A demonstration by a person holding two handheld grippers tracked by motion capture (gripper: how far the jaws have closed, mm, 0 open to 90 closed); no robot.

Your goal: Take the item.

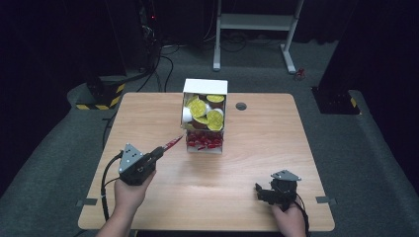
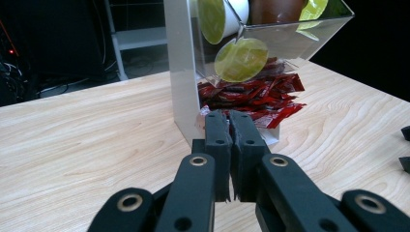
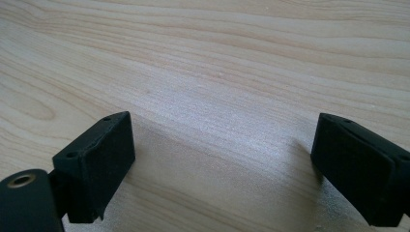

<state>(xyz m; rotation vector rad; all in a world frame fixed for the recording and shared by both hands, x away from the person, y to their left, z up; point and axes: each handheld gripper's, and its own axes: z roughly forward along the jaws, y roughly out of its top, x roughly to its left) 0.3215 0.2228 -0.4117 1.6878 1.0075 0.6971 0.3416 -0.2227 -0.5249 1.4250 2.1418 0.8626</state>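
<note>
A clear dispenser box (image 1: 205, 87) stands at the far middle of the wooden table (image 1: 257, 148). Its upper bin holds yellow-lidded pods (image 1: 200, 107) and its lower tray holds red sachets (image 1: 202, 142). My left gripper (image 1: 163, 149) points at the tray's left corner and is shut on a red sachet (image 1: 174, 142) that sticks out from its tips. In the left gripper view the jaws (image 2: 228, 116) are pressed together just before the sachet pile (image 2: 261, 96), with a bit of red at the tip. My right gripper (image 1: 262, 192) rests near the front right, open (image 3: 222, 164) and with nothing in it.
A dark cable grommet (image 1: 241, 106) sits in the table to the right of the box. Behind the table are a white desk frame (image 1: 257, 22) and a yellow-and-black striped base (image 1: 101, 98) on the grey floor. Bare wood lies between the two grippers.
</note>
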